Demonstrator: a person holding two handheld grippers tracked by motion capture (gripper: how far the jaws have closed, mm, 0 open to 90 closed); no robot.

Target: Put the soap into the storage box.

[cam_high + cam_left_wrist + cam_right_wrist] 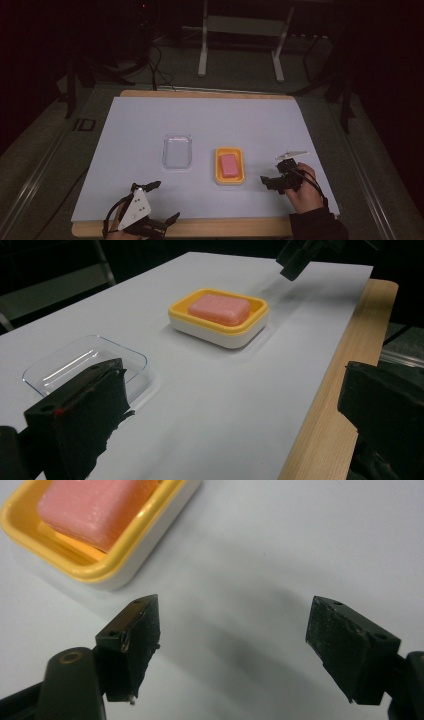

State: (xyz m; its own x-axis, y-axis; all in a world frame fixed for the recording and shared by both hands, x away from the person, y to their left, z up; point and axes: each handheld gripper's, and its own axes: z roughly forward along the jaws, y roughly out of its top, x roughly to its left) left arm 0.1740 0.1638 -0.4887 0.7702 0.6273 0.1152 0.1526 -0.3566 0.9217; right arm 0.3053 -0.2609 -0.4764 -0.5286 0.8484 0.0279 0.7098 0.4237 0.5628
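A pink bar of soap (229, 165) lies in a yellow and white soap dish (219, 176) near the middle of the white sheet. Left of it stands an empty clear plastic tray (177, 151). My left gripper (164, 201) is open at the front edge, pointing toward the tray (85, 365), the dish (220, 325) and the soap (219, 309). My right gripper (270, 170) hovers open just right of the dish, apart from it. In the right gripper view the dish's rim (100, 570) and the soap (95, 505) sit beyond the left jaw of that gripper (235, 625). Nothing is between either pair of jaws.
The white sheet (210, 120) covers a wooden tabletop whose bare edge (340, 390) runs along the front. A metal frame stand (240, 45) and cables lie on the dark floor beyond the table. The right gripper (300, 257) shows far off in the left gripper view.
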